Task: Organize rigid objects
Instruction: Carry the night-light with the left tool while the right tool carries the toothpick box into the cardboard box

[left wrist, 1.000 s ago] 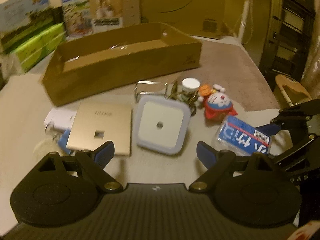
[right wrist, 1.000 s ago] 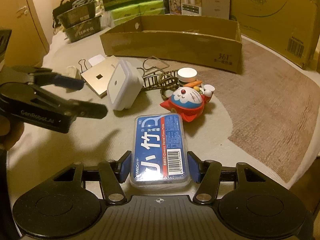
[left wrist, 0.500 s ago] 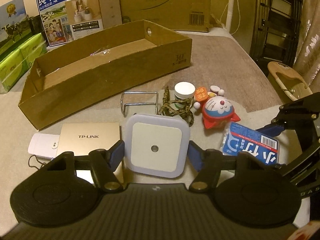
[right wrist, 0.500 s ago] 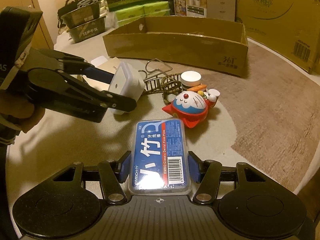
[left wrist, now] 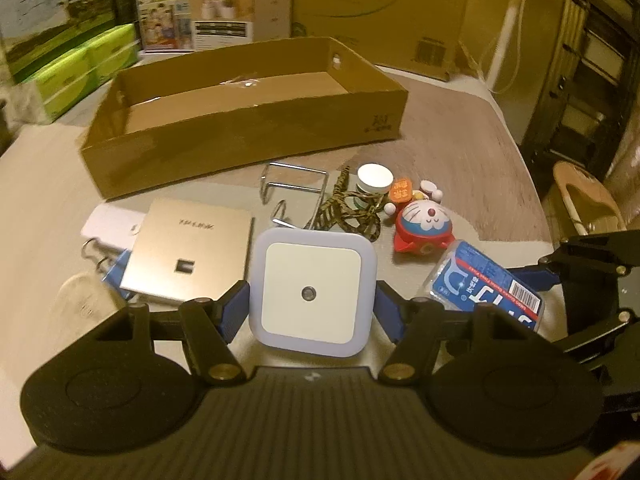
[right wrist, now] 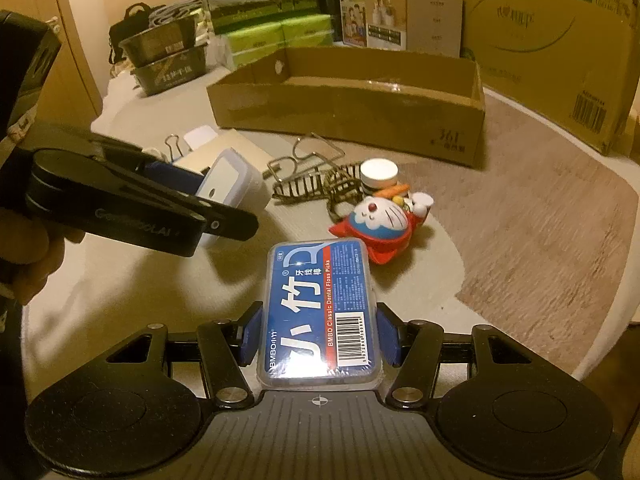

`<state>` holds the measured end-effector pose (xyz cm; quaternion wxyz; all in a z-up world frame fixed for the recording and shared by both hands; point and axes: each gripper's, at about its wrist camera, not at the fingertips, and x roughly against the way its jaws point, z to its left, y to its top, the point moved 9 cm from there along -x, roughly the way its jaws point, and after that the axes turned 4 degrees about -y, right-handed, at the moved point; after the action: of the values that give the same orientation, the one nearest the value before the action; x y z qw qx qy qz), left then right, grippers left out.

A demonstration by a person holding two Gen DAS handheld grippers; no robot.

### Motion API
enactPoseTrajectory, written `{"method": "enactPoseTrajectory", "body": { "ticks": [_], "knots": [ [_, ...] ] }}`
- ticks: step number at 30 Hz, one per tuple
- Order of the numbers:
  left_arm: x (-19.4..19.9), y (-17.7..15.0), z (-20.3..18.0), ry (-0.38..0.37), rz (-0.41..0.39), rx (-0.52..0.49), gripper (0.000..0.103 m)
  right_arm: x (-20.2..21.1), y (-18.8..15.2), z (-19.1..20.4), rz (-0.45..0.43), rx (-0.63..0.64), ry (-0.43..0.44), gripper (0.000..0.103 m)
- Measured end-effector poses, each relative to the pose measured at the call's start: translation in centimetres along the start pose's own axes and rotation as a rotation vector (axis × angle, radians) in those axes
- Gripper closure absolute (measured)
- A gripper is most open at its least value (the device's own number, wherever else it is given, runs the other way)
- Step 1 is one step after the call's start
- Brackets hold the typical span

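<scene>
On my left wrist view, the left gripper [left wrist: 312, 306] was clenched on the square white night light [left wrist: 312, 292]; both blue pads [left wrist: 236, 310] pressed on its two sides. The light looked lifted from the table [left wrist: 36, 200], but I could not tell this for sure. On my right wrist view, the right gripper [right wrist: 318, 334] was grasping the blue dental floss box [right wrist: 320, 312], its pads touching the long edges of the box.

I take the open cardboard tray [left wrist: 240, 140] as my landmark. The night light was in front of the tray, toward me, well apart from its front wall. The floss box [left wrist: 486, 284] was also in front of the tray, near its right corner side but farther toward me. Between the tray and the night light lay a bent wire rack [left wrist: 294, 188] and a camouflage strap [left wrist: 348, 210]. Just in front of the tray's right part stood a small jar with white lid [left wrist: 374, 178], and beside it a Doraemon toy [left wrist: 424, 226]. In front of the tray's left part lay a gold TP-LINK panel [left wrist: 190, 250], partly over a white flat piece [left wrist: 108, 226], with a binder clip [left wrist: 96, 254] near them.

Behind the tray I saw several printed cartons [left wrist: 224, 12].
</scene>
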<state>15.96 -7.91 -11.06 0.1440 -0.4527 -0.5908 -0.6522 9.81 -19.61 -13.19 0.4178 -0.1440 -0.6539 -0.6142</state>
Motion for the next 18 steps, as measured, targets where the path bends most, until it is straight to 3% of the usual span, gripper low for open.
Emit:
{"method": "enactPoseTrajectory", "body": {
  "ticks": [6,18],
  "knots": [
    [2.3,-0.5,1.1,0.058,-0.019,0.065,0.040,1.1,0.6,0.9,-0.025,-0.009,0.009,0.046],
    [5.3,-0.1,3.3,0.127,-0.052,0.096,0.040,2.1,2.7,2.2,-0.070,0.013,0.014,0.046]
  ]
}}
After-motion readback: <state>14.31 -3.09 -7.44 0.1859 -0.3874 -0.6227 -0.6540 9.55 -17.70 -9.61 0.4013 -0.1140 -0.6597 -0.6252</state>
